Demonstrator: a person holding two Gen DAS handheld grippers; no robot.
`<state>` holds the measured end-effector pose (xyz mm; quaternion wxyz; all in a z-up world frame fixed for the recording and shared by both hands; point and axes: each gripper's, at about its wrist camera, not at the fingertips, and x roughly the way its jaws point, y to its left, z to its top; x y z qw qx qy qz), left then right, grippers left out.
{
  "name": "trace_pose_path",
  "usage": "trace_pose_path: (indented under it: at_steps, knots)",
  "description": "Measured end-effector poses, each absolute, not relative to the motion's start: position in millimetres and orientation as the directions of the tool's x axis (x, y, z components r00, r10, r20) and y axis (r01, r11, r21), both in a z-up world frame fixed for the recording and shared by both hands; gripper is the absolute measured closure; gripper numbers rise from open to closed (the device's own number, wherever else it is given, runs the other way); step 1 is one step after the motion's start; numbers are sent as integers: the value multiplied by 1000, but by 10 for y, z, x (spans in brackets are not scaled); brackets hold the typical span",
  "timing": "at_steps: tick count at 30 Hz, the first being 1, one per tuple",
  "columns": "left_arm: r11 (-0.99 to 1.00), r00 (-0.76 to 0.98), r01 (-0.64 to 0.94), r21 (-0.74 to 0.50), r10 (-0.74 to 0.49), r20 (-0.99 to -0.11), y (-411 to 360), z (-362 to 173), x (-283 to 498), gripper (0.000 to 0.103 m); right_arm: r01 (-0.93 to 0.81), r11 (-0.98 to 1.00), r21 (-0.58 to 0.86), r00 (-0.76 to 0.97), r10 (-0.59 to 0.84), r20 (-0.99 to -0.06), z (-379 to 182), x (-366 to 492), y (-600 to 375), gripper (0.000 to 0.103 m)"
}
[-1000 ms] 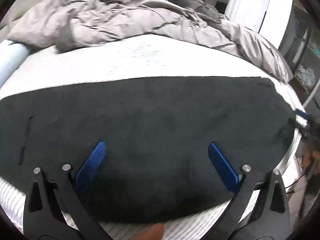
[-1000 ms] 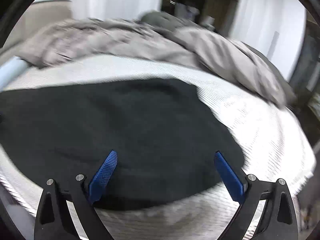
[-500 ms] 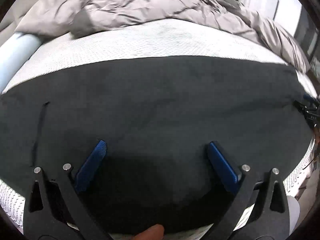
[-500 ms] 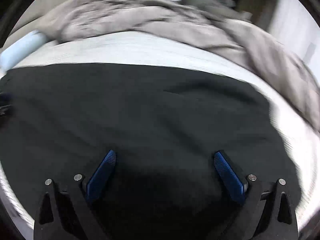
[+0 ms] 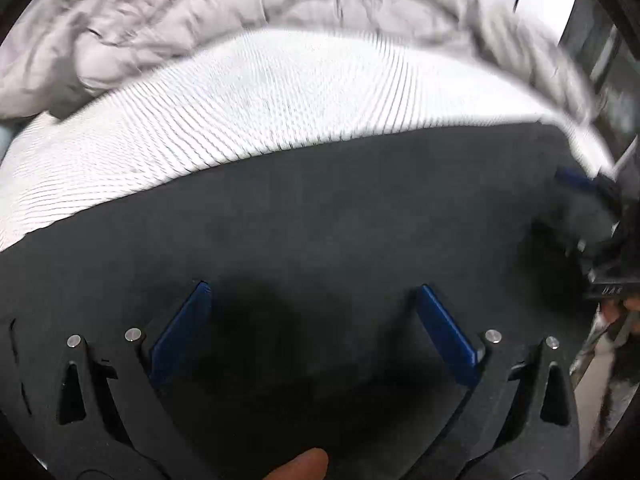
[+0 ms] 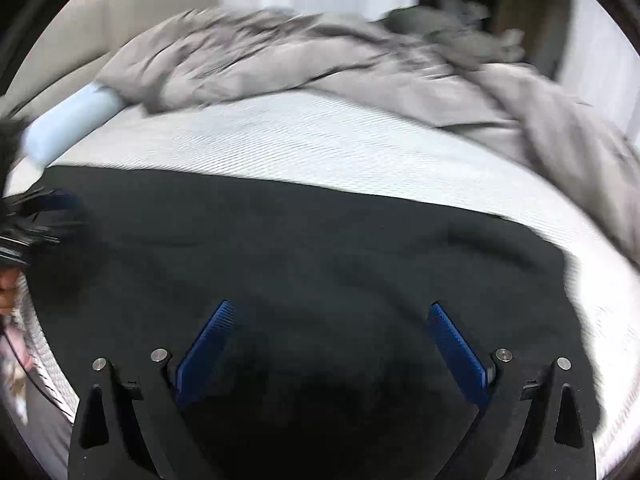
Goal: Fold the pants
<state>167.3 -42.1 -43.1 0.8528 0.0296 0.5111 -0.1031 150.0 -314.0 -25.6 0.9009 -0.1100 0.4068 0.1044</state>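
Observation:
Black pants (image 5: 340,208) lie flat across the white bed, also seen in the right wrist view (image 6: 300,248). My left gripper (image 5: 312,292) is open and empty, low over the pants, blue pads spread wide. My right gripper (image 6: 330,310) is open and empty, low over the pants near their right end. The right gripper shows at the right edge of the left wrist view (image 5: 592,208). The left gripper shows at the left edge of the right wrist view (image 6: 36,216).
A white ribbed mattress (image 5: 260,96) (image 6: 320,148) lies under the pants. A crumpled grey duvet (image 6: 320,52) (image 5: 140,28) is heaped at the back. A pale blue roll (image 6: 68,120) lies at the left. The bed's edge drops off at the right (image 5: 600,360).
Both grippers have moved forward and down, closer over the pants. The pants now fill more of each view. Both stay open.

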Motion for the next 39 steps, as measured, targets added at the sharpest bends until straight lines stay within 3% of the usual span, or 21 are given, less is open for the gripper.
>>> trace_pose_path:
  at_steps: [6, 8, 12, 15, 18, 20, 25, 28, 31, 32, 33, 34, 35, 36, 39]
  knots:
    - [990, 492, 144, 14, -59, -869, -3, -457, 1718, 0, -217, 946, -240, 599, -65, -798, -604, 1993, -3387, 3]
    - [997, 500, 64, 49, 10, -866, 259, -463, 1773, 0, -119, 956, -267, 611, -142, -779, -554, 1960, -3844, 5]
    - [1000, 505, 18, 4, -6, -863, 433, -352, 1785, 1, 78, 932, -354, 588, -329, -739, -462, 1916, -4550, 3]
    - [997, 549, 72, -35, -69, -833, 226, -128, 1709, 1, 97, 950, -298, 617, -292, -730, -292, 1790, -4538, 3]
    - [984, 559, 172, -37, -129, -819, -235, -30, 1778, 1, 5, 974, -226, 688, -168, -706, -64, 1669, -4138, 3]
    - [973, 532, 227, -33, -153, -833, -543, -100, 1931, 1, -101, 977, -188, 691, -68, -720, -2, 1767, -3798, 3]
    - [971, 431, 239, -15, -120, -894, -885, -490, 2271, 0, -229, 963, -139, 600, 27, -799, -341, 2273, -3194, 5]
    - [973, 454, 228, -35, -138, -880, -746, -494, 2251, 0, -229, 947, -225, 575, -55, -816, -510, 2459, -3327, 7]
    - [977, 457, 203, -68, -156, -876, -619, -503, 2243, 0, -90, 958, -272, 591, -169, -789, -408, 2436, -4004, 11]
    - [978, 456, 197, -68, -153, -877, -615, -509, 2255, 0, -32, 959, -281, 582, -211, -786, -371, 2435, -4298, 32]
    - [979, 456, 194, -57, -141, -879, -635, -507, 2255, 0, -23, 972, -235, 569, -181, -802, -356, 2444, -4524, 40]
    - [981, 460, 189, -40, -124, -879, -666, -489, 2250, 0, -9, 977, -215, 552, -174, -816, -353, 2448, -4678, 40]
    - [984, 462, 178, -28, -109, -880, -690, -457, 2240, 0, 28, 964, -264, 554, -235, -799, -330, 2436, -4760, 30]
    - [987, 466, 162, -23, -96, -880, -688, -435, 2192, 1, 77, 946, -316, 560, -303, -771, -293, 2411, -4795, 28]
    - [980, 514, 197, -35, -134, -847, -850, -235, 2044, 1, 94, 963, -252, 602, -257, -756, -92, 2233, -4724, 28]
